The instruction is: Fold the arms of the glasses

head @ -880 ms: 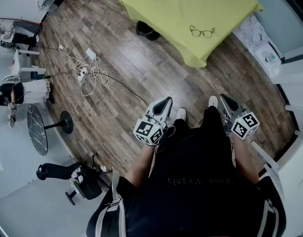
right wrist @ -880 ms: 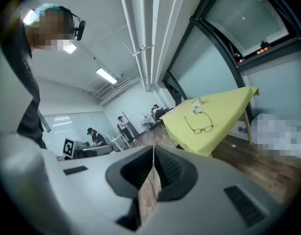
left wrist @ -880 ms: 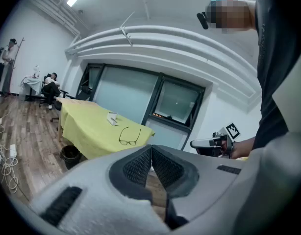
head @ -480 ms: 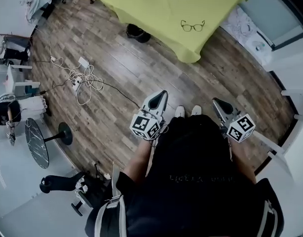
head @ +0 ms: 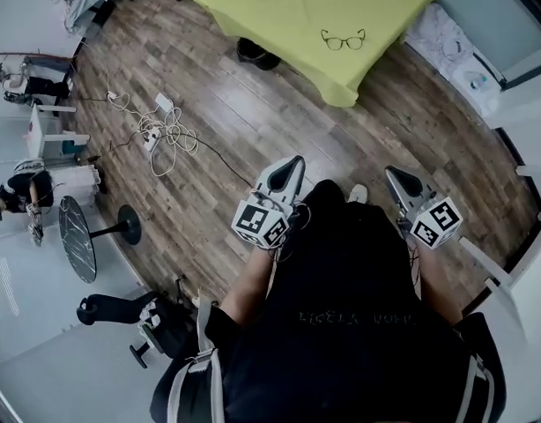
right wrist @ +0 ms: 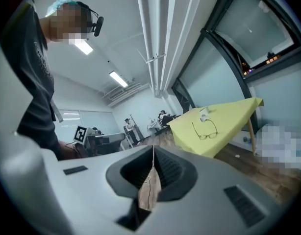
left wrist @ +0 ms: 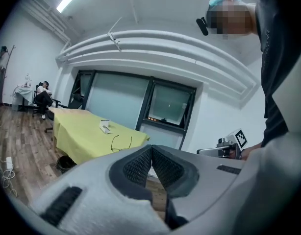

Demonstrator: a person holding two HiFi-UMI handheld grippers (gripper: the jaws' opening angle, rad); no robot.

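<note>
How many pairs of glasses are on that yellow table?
1. The glasses lie on the yellow table, by its nearest corner. No other pair shows, though the table's far end is cut off.

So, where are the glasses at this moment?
In the head view the glasses lie on the yellow-green table at the top of the picture, right of centre, near the table's front corner.

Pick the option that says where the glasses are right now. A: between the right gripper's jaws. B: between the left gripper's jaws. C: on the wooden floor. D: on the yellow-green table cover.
D: the glasses lie on the yellow-green table cover, while the left gripper and right gripper are both shut on nothing, well short of the table.
</note>
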